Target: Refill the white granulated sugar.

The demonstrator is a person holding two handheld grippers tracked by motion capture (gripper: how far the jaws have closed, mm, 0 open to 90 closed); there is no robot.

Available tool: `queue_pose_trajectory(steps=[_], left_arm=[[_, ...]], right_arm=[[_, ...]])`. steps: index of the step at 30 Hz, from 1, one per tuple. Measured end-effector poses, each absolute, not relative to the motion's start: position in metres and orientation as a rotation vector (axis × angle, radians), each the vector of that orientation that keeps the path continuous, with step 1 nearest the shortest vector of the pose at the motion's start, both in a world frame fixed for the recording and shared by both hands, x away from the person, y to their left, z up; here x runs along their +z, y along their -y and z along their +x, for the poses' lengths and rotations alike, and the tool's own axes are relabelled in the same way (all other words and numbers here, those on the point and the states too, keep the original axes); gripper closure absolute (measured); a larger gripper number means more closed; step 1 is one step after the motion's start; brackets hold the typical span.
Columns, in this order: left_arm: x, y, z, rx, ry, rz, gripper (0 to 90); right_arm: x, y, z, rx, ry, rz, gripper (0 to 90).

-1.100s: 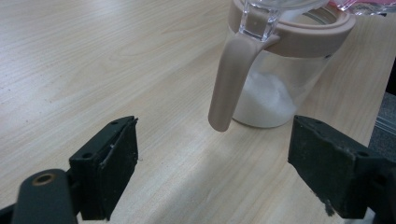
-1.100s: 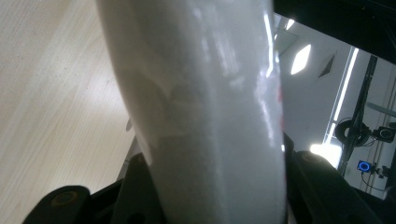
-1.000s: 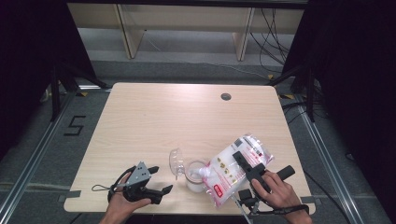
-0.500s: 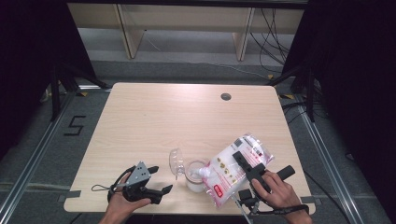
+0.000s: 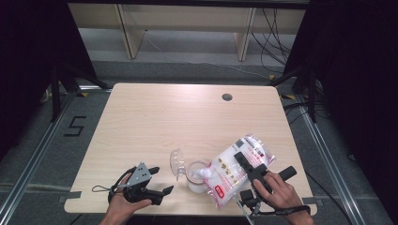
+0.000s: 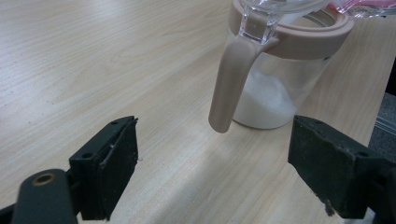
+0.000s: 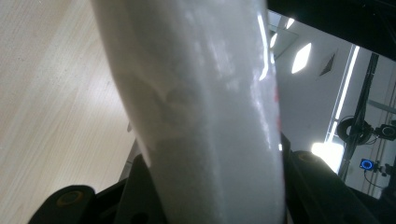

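The right tool point(image 5: 248, 164) grips a bag point(image 5: 234, 171) of white powder tipped over the part-filled jar point(image 5: 197, 176); the left tool point(image 5: 157, 180) gapes empty.

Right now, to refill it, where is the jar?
In the high view the jar stands near the table's front edge, between the left claw and the tilted bag.

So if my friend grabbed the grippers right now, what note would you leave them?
Left gripper: open, holding nothing, resting near the table's front edge, aimed at the jar.
Right gripper: shut on the bag of white powder, tilted with its mouth over the jar.
Jar: upright near the front edge, clear lid flipped open.
Done: some white powder in the jar.
Left: probably finish pouring, set the bag down, close the lid.
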State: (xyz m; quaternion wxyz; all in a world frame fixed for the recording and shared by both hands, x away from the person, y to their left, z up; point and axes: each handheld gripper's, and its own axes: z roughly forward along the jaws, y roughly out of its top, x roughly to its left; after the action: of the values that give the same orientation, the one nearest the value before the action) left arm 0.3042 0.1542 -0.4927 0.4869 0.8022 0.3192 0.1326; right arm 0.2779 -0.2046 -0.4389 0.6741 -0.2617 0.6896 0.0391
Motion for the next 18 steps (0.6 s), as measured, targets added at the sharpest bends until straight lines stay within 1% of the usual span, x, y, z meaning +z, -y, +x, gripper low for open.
queue_pose_trajectory(steps=[3,18], left_arm=[[-0.4929,-0.1536,0.3037,0.326,-0.784,1.951,15.6],[-0.4930,-0.1532,0.3034,0.323,-0.783,1.948,15.6]], right_arm=[[-0.4369,0.2032,0.2785,0.081,-1.538,-0.622,63.9],[-0.4367,0.2039,0.2761,0.084,-1.561,-0.584,64.0]])
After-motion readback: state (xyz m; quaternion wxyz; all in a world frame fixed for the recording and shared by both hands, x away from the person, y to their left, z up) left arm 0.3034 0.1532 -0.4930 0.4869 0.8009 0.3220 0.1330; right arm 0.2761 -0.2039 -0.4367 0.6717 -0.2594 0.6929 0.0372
